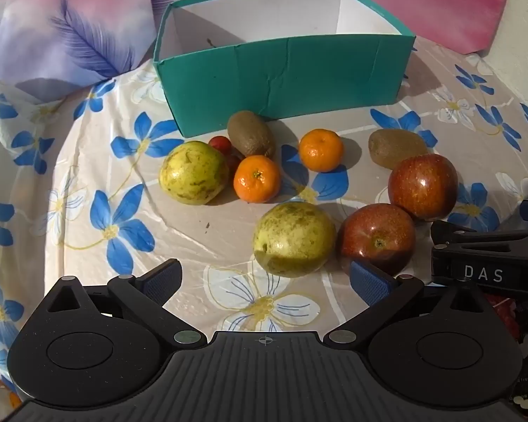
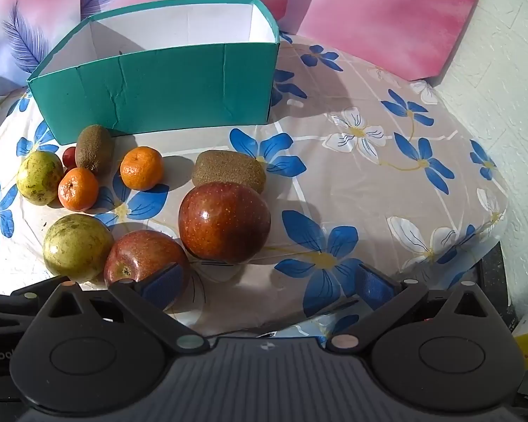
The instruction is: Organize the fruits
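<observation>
A teal box (image 1: 281, 77) (image 2: 165, 84) with a white inside stands at the back; I see nothing in it. In front lie two red apples (image 1: 376, 237) (image 1: 422, 184), two green pears (image 1: 294, 239) (image 1: 193, 172), two oranges (image 1: 257, 178) (image 1: 321, 149), two kiwis (image 1: 250, 133) (image 1: 396, 147) and a small red fruit (image 1: 220, 142). My left gripper (image 1: 267, 281) is open and empty, just short of the near pear and apple. My right gripper (image 2: 269, 283) is open and empty, near the big apple (image 2: 224, 221) and the nearer apple (image 2: 140, 256).
The fruits lie on a flowered tablecloth (image 1: 116, 218) (image 2: 387, 176). Pink and purple feather-print cushions (image 1: 70, 21) (image 2: 369, 10) stand behind the box. A white wall (image 2: 510, 70) is at the right. The right gripper's body (image 1: 489, 256) shows at the right of the left wrist view.
</observation>
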Demonstrator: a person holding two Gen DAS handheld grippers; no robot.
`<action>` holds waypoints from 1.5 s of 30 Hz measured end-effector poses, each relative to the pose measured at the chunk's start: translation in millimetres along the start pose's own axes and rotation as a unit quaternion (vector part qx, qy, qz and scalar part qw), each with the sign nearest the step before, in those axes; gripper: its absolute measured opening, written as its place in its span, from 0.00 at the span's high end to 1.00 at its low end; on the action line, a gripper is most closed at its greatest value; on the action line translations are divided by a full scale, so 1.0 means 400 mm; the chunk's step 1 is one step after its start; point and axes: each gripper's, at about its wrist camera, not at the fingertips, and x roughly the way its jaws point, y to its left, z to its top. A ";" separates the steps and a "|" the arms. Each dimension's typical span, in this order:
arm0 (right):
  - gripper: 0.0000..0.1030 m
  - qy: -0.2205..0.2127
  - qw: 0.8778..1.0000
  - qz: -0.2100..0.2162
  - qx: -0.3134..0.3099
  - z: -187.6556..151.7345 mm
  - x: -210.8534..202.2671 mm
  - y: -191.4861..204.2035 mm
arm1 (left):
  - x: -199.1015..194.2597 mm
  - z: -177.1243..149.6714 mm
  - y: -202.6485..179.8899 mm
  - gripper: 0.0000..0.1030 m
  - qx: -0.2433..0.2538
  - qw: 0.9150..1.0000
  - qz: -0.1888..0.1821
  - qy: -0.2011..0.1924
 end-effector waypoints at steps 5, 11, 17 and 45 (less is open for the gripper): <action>0.00 -0.001 1.000 -0.005 0.000 0.002 0.000 -0.003 | 0.001 -0.005 0.005 0.00 0.003 1.000 -0.002 -0.001; 0.00 0.004 1.000 -0.003 0.004 0.014 0.012 0.005 | 0.009 0.002 0.013 0.00 0.007 1.000 -0.001 -0.001; 0.00 0.004 1.000 0.000 0.000 0.015 0.013 -0.001 | 0.019 0.002 0.008 0.00 0.005 1.000 0.004 -0.001; 0.00 0.010 1.000 0.004 -0.008 0.024 0.021 0.006 | 0.023 0.006 0.015 0.00 0.000 1.000 0.007 0.002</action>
